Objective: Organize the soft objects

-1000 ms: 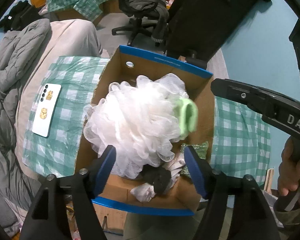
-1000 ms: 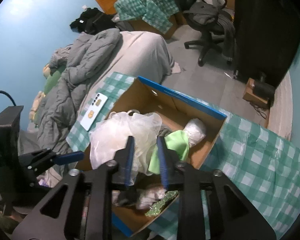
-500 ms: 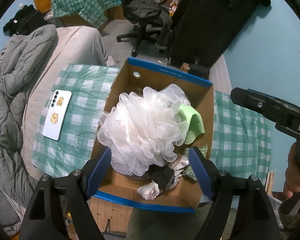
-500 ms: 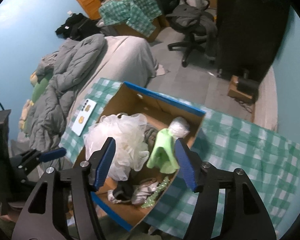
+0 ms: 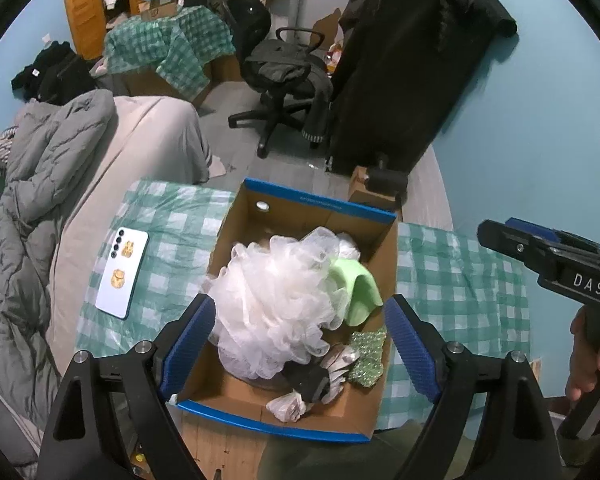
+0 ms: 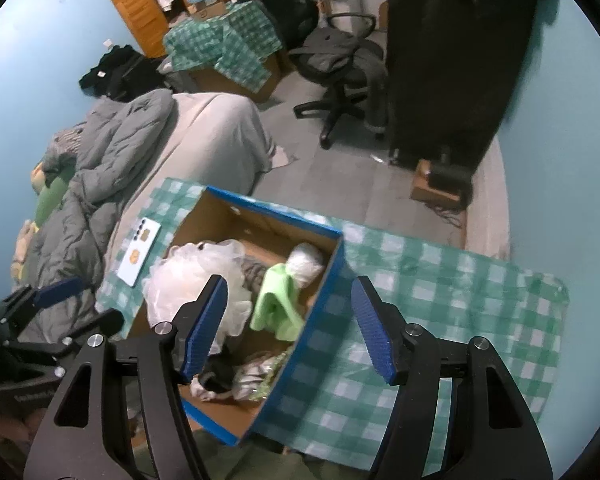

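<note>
A cardboard box with a blue rim (image 5: pixel 320 202) (image 6: pixel 276 208) holds a white mesh pouf (image 5: pixel 276 300) (image 6: pixel 192 276), a light green cloth (image 5: pixel 356 288) (image 6: pixel 276 300), a glittery green sponge (image 5: pixel 366 352), a black item (image 5: pixel 308 378) and a white bagged bundle (image 6: pixel 306 260). My left gripper (image 5: pixel 300 300) hangs above the pouf, its jaws opening and touching nothing. My right gripper (image 6: pixel 288 280) stands open above the box's right side, empty. It also shows at the right in the left wrist view (image 5: pixel 548 256), with a hand on its handle.
The box sits on a green checked cloth (image 5: pixel 460 280) beside a white phone (image 5: pixel 122 274). A grey duvet (image 5: pixel 28 200) lies on the bed to the left. An office chair (image 5: pixel 284 80) and a hanging black garment (image 5: pixel 400 60) stand beyond.
Both grippers have risen away from the box. The right jaws went from nearly shut to wide, and the green cloth lies in the box. The left jaws have widened around the pouf.
</note>
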Demonstrator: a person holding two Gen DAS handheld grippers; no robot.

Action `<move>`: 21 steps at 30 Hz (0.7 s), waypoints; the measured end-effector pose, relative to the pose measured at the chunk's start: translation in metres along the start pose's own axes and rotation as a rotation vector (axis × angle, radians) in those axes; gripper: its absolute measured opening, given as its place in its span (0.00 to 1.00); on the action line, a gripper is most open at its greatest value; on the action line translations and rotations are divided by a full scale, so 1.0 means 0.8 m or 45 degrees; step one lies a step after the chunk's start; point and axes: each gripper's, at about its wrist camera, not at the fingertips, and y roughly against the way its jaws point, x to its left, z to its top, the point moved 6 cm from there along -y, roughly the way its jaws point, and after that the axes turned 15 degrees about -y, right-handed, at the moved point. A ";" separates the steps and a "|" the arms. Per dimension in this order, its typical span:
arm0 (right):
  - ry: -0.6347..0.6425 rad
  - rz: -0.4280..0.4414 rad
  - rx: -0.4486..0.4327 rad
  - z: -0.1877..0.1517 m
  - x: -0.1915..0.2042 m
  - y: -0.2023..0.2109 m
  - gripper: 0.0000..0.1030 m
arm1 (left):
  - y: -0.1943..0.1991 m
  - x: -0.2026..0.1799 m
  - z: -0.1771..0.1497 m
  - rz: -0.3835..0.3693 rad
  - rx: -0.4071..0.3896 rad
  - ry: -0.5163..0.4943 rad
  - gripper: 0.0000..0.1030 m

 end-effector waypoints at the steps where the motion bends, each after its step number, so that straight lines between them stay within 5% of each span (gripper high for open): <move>1: -0.003 -0.006 -0.006 0.000 -0.003 0.003 0.62 | 0.003 -0.002 0.001 0.007 -0.008 -0.006 0.86; 21: -0.099 -0.087 -0.104 -0.002 -0.056 0.050 0.62 | 0.035 -0.053 0.026 0.065 -0.086 -0.145 0.93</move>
